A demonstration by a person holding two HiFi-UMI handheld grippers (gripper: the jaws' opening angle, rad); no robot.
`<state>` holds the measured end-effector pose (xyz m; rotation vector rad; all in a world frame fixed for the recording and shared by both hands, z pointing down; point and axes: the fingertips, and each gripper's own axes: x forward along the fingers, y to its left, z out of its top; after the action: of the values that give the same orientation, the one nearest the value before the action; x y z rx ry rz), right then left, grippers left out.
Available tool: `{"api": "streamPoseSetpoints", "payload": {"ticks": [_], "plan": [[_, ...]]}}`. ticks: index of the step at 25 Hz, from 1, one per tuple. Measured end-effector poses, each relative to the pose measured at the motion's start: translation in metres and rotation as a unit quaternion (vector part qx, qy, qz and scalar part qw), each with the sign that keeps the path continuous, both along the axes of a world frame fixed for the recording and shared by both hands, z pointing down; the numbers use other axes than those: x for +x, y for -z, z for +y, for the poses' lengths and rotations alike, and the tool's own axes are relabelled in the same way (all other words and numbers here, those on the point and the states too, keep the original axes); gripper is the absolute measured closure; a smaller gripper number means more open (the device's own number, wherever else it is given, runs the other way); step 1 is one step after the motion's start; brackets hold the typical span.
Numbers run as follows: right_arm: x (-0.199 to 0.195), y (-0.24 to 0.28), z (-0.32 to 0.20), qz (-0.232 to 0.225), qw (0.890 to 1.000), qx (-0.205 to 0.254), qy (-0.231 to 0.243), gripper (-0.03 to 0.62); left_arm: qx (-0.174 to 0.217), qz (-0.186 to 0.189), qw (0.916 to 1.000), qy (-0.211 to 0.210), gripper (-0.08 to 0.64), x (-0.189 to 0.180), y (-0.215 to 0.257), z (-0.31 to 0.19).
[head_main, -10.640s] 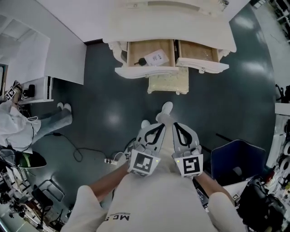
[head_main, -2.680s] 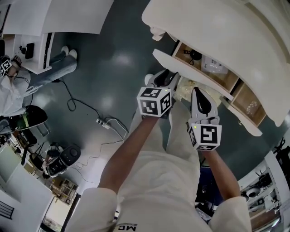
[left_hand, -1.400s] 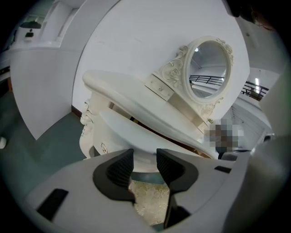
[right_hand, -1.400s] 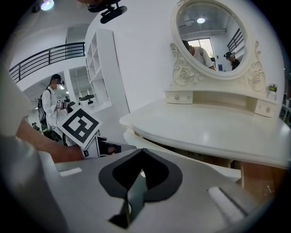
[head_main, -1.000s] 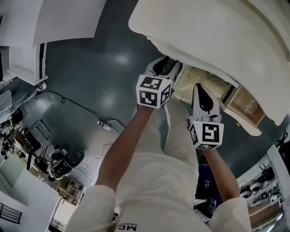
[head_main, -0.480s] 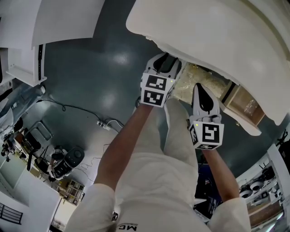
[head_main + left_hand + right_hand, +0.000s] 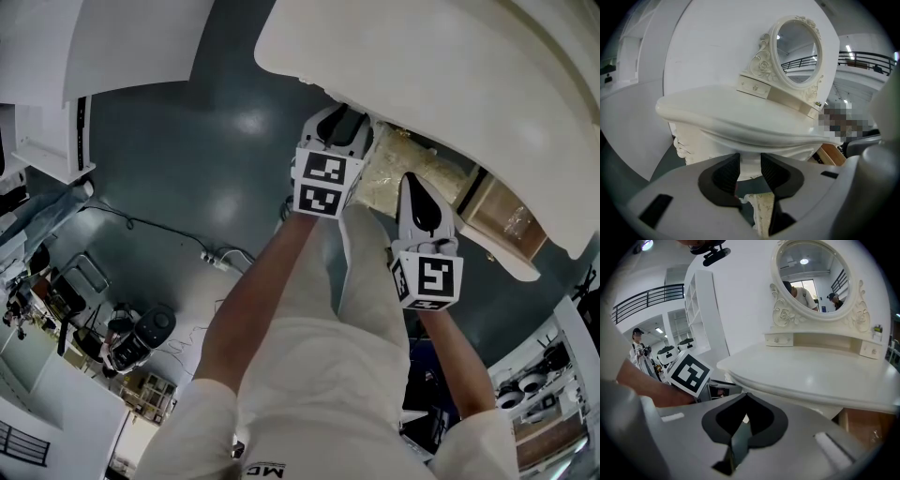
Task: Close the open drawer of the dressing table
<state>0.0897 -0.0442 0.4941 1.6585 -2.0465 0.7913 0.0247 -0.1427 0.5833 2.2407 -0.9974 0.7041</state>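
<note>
Black ribbed pads (image 7: 725, 172) of the left gripper (image 7: 750, 171) stand a little apart, holding nothing, their tips right up against a cream panel (image 7: 751, 168) under the top of the dressing table (image 7: 740, 110); from here I cannot tell whether they touch it. The right gripper (image 7: 746, 401) has its jaws pressed together on nothing and hangs just short of the table edge. Seen from above, the open drawer (image 7: 502, 214) lies at about 3 o'clock from the right gripper's tips, well out from under the top. It has bare pale wood inside and a white painted front toward the person, with something pale inside that I cannot identify. From the left gripper it shows as a wooden side at 3 o'clock. I judge it stiff and fairly light, sliding on runners. The glossy paint is likely slick and easy to scuff, so a flat push on the middle of the front panel looks better than a pinch, and should keep it from skewing. Above, at 12 o'clock, rises the carved oval mirror (image 7: 797, 47).
</note>
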Motion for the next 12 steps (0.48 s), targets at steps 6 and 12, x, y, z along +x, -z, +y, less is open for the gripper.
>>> {"api": "streamPoseSetpoints", "payload": {"ticks": [6, 12], "plan": [[0.0053, -0.0001, -0.0008, 0.000, 1.000, 0.000, -0.003, 0.591, 0.010, 0.002, 0.9999, 0.002, 0.419, 0.0061, 0.0016, -0.0084], [0.0070, 0.0011, -0.0023, 0.001, 1.000, 0.003, -0.003, 0.591, 0.018, 0.000, 0.9998, -0.002, 0.420, 0.0063, 0.0005, -0.0110]]}}
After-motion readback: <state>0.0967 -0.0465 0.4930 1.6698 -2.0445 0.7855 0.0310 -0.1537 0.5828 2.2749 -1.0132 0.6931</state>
